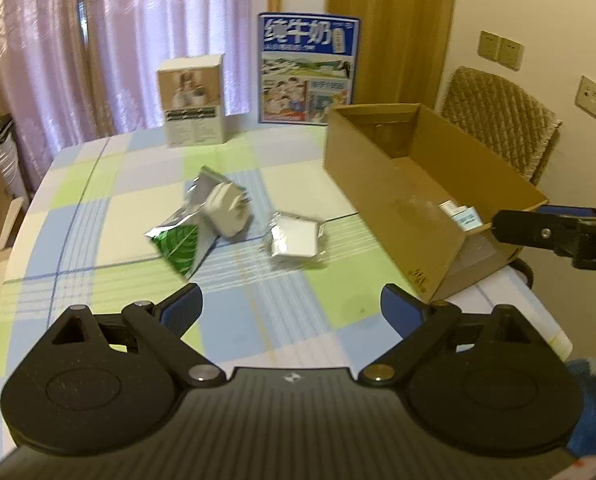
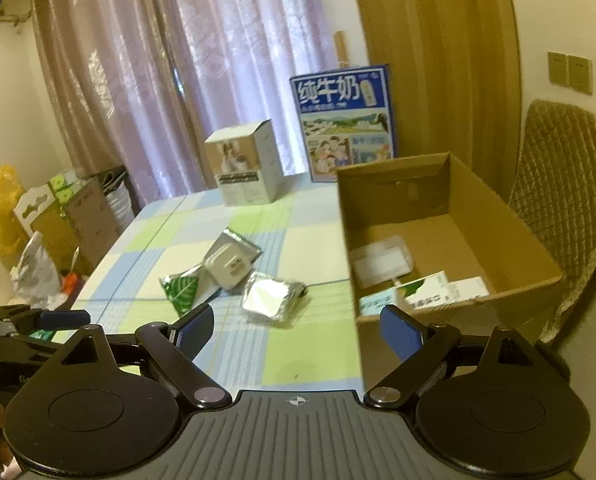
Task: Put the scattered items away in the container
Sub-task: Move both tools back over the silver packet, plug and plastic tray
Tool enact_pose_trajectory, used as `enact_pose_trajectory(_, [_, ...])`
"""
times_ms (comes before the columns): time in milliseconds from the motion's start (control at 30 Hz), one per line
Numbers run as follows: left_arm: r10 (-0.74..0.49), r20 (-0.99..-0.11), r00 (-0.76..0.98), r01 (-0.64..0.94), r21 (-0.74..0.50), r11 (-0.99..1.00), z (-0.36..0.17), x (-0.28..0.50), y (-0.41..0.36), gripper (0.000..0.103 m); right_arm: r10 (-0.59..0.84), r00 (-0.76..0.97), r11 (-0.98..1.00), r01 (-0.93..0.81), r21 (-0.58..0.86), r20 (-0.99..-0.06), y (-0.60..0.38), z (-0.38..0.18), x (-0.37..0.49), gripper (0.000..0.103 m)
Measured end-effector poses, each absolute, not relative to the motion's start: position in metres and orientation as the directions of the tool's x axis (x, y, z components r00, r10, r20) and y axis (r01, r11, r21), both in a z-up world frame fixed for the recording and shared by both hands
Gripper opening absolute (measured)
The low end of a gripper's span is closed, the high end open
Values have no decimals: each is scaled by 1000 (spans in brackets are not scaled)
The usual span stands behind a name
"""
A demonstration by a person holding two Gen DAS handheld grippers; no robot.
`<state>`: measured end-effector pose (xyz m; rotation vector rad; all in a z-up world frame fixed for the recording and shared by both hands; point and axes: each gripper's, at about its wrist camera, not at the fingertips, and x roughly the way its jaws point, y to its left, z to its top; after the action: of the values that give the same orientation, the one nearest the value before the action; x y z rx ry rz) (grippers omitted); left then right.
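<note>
Three left: green leaf pouch, white adapter on it, foil packet, clustered mid-counter.
Cardboard box: beside them, open-topped, several small cartons inside.
Left gripper: angled down at the cluster, fingers apart, empty.
Right gripper: near the box's front corner, fingers apart, holding nothing.
</note>
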<state>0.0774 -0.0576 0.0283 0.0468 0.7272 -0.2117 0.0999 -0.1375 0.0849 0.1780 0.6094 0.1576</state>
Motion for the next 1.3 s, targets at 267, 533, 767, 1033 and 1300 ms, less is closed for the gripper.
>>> enact_pose_trajectory(267, [-132, -671, 730, 148, -34, 988, 22, 71, -24, 95, 227, 788, 970, -133, 202, -572, -115, 75, 102, 88])
enact_pose_trajectory(533, [-110, -676, 728, 116, -36, 993, 14, 79, -3, 95, 249, 757, 967, -162, 195, -604, -98, 61, 119, 88])
enact_pose_trajectory(767, [-87, -687, 721, 87, -34, 996, 2, 97, 11, 95, 265, 735, 964, -183, 193, -624, -84, 47, 144, 92])
enact_pose_trajectory(1033, [-59, -709, 703, 70, -14, 997, -17, 125, 30, 95, 281, 701, 960, -196, 201, -656, -73, 24, 183, 94])
enact_pose_trajectory(1300, [-55, -724, 688, 67, -12, 998, -39, 155, 40, 95, 275, 662, 961, -181, 208, -697, -69, -7, 218, 94])
